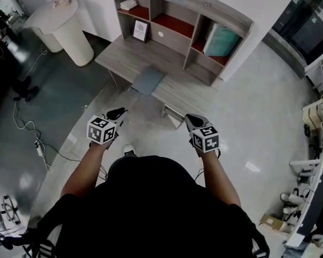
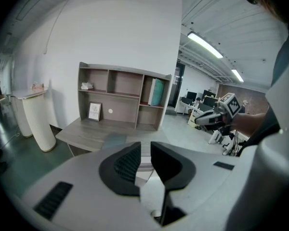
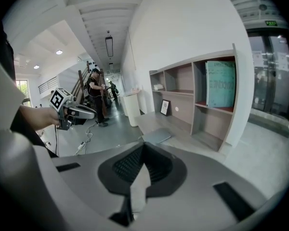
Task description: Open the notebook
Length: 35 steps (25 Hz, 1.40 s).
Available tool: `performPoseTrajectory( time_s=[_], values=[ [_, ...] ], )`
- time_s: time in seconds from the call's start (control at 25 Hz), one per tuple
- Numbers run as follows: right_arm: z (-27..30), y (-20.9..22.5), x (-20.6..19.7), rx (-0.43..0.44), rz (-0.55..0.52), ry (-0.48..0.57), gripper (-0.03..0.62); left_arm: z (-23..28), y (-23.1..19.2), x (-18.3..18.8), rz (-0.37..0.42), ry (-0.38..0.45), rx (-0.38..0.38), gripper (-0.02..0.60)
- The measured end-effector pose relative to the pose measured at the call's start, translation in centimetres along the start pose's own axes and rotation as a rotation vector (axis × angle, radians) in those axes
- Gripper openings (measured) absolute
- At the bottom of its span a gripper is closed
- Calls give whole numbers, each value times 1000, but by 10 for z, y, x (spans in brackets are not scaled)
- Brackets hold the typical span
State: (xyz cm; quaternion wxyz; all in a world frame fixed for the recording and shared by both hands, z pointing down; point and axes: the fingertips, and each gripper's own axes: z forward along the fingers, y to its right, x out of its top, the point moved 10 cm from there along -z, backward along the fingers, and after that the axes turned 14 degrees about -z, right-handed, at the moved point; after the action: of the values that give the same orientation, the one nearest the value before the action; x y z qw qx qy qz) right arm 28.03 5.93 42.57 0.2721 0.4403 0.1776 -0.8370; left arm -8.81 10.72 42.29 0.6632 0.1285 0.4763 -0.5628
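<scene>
A closed grey-blue notebook (image 1: 148,81) lies flat at the front edge of the wooden desk (image 1: 121,58). It also shows as a bluish patch, the notebook (image 2: 114,139), and as the notebook (image 3: 157,135) in the two gripper views. Both grippers hang in the air well short of the desk, over the floor. My left gripper (image 1: 117,113) is held at the notebook's near left; its jaws (image 2: 145,146) stand a narrow gap apart with nothing between them. My right gripper (image 1: 191,120) is at the near right, its jaws (image 3: 143,146) closed together and empty.
A shelf unit (image 1: 188,9) stands on the desk's back, holding a small picture frame (image 1: 140,30) and a teal book (image 1: 222,40). A white round stand (image 1: 64,28) is to the left. A cable (image 1: 27,125) runs over the floor. People (image 3: 94,93) stand far down the corridor.
</scene>
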Motion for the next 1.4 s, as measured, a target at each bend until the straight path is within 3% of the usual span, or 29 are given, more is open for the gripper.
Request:
performPoseTrajectory(
  time_s=[0.52,1.4],
  values=[
    [0,9,-2,-39,28,-13,2,11,-9,10,27,20,-11,69],
    [74,21,24,-81,93,-103,2,81,-84,45,48,-84,-113,69]
  ],
)
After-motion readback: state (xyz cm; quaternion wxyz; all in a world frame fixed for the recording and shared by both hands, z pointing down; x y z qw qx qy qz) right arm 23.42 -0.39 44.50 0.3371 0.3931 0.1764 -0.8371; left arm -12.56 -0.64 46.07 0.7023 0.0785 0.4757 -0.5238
